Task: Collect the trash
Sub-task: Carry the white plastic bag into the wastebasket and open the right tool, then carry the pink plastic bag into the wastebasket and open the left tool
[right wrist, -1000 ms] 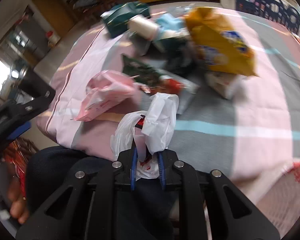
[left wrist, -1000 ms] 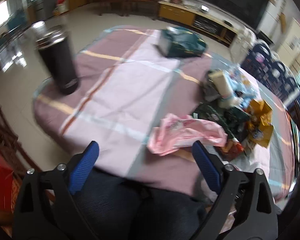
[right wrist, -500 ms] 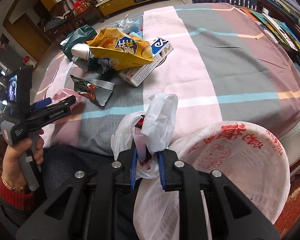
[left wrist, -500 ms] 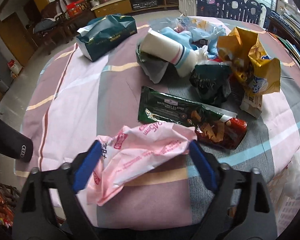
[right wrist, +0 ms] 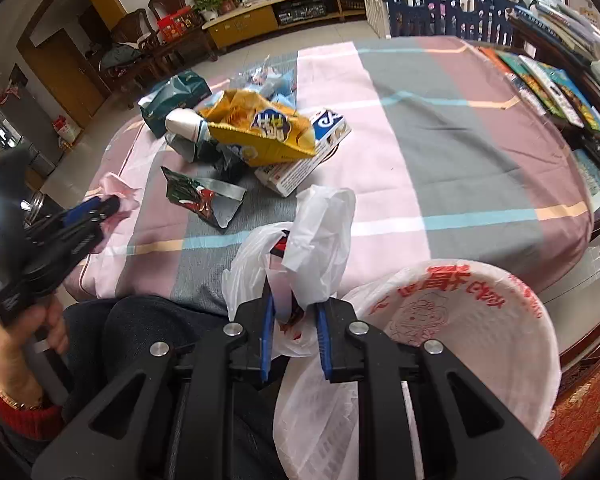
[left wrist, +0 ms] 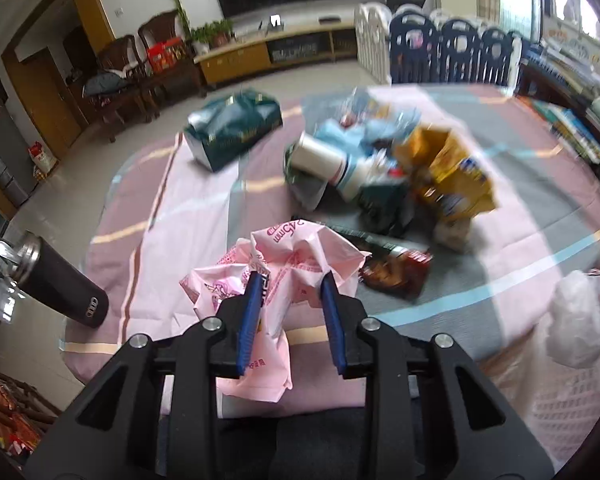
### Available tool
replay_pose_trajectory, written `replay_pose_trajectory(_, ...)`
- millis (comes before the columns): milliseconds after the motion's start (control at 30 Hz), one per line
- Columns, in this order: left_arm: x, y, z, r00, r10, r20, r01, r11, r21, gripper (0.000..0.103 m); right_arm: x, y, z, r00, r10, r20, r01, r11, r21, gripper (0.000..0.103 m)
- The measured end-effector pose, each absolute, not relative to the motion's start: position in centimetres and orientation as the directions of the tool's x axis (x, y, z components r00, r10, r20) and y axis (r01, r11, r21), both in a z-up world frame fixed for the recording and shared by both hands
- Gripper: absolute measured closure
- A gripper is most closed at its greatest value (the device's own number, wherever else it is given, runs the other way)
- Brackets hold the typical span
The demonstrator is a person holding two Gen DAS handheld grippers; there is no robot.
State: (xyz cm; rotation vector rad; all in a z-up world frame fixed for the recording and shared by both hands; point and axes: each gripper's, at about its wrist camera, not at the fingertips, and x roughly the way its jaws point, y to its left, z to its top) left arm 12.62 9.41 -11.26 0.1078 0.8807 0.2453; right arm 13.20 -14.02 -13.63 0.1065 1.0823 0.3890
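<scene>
Item: pink wrapper (left wrist: 288, 276), crumpled plastic, at the near edge of the table (left wrist: 540, 184).
Holder: left gripper (left wrist: 290, 288). Its jaws have just been closing, and the wrapper is bunched between the blue pads (left wrist: 251, 304); a loose tail hangs below them. From the right wrist view the same gripper (right wrist: 100, 208) shows at the table's left edge with pink plastic in its tips.

Item: white bag (right wrist: 460, 332), mouth gaping, off the near right edge of the table, lower than the tabletop.
Holder: right gripper (right wrist: 294, 320), jaws narrow, clamped on the bag's bunched handle (right wrist: 320, 240).

Governing relation: the bag mouth lies to the right of the wrapper, across the person's lap, well apart from it. In my judgement, the left hand must carry the wrapper rightward and down over the mouth; the right only keeps it open.

Remaining on table: yellow chip bag (right wrist: 260, 128), white carton (right wrist: 312, 152), dark foil packet (right wrist: 200, 196), cup (right wrist: 184, 122), green pack (right wrist: 172, 96). All nearer the left hand than the bag.
</scene>
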Motion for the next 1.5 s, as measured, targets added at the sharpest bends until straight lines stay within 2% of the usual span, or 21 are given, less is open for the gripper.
replay_pose_trajectory(400,6.3,3.6,-2.0,0.775,0.1,-0.624,-0.07,0.995,0.072,0.072,9.5,-19.1,-9.4,0.512,0.277,-0.813,-0.226,0.957,0.184,0.084)
replay_pose_trajectory(533,5.3,1.0,-1.9,0.771,-0.037,-0.636,0.031,0.999,-0.021,0.072,8.3,-21.3,-11.8,0.478,0.191,-0.857,-0.183,0.976,0.115,0.084)
replay_pose_trajectory(733,4.7,-5.2,-5.1,0.679,-0.209,-0.703,0.221,0.972,-0.076,0.072,7.6,-24.8,-19.3,0.29,0.066,-0.955,-0.053,0.997,0.053,0.083)
replay_pose_trajectory(767,4.8,-5.8,-5.6,0.663,-0.229,-0.713,0.242,0.966,-0.085,0.072,7.5,-25.1,-20.2,0.255,0.062,-0.965,-0.044,0.998,0.053,0.078)
replay_pose_trajectory(833,4.9,-6.9,-6.4,0.637,-0.255,-0.728,0.278,0.956,-0.092,0.072,7.4,-25.5,-21.9,0.176,0.065,-0.982,-0.029,0.998,0.06,0.061)
replay_pose_trajectory(900,4.9,-7.6,-7.1,0.618,-0.273,-0.737,0.302,0.948,-0.098,0.072,7.5,-25.5,-22.4,0.141,0.061,-0.988,-0.019,0.998,0.059,0.033)
replay_pose_trajectory(967,5.0,-8.1,-7.9,0.595,-0.291,-0.749,0.319,0.941,-0.112,0.072,7.7,-25.9,-21.7,0.166,0.055,-0.985,0.004,0.998,0.057,0.027)
replay_pose_trajectory(1133,5.7,-9.1,-10.2,0.514,-0.348,-0.784,0.368,0.915,-0.165,0.072,8.2,-29.1,-17.7,0.309,-0.043,-0.95,0.162,0.987,0.008,0.026)
replay_pose_trajectory(1267,6.4,-11.7,-12.6,0.398,-0.413,-0.819,0.46,0.862,-0.212,0.071,8.1,-32.8,-13.9,0.436,-0.108,-0.894,0.302,0.953,0.032,0.026)
replay_pose_trajectory(1367,6.2,-14.5,-14.6,0.297,-0.433,-0.851,0.545,0.809,-0.221,0.059,7.7,-35.0,-11.6,0.501,-0.142,-0.853,0.371,0.926,0.064,0.024)
replay_pose_trajectory(1433,5.9,-15.9,-15.9,0.255,-0.423,-0.87,0.581,0.786,-0.211,0.032,7.4,-35.7,-10.5,0.531,-0.159,-0.832,0.395,0.916,0.077,0.023)
replay_pose_trajectory(1500,5.7,-16.5,-16.6,0.241,-0.407,-0.881,0.593,0.78,-0.198,0.022,7.6,-36.1,-10.2,0.54,-0.166,-0.825,0.399,0.914,0.078,0.021)
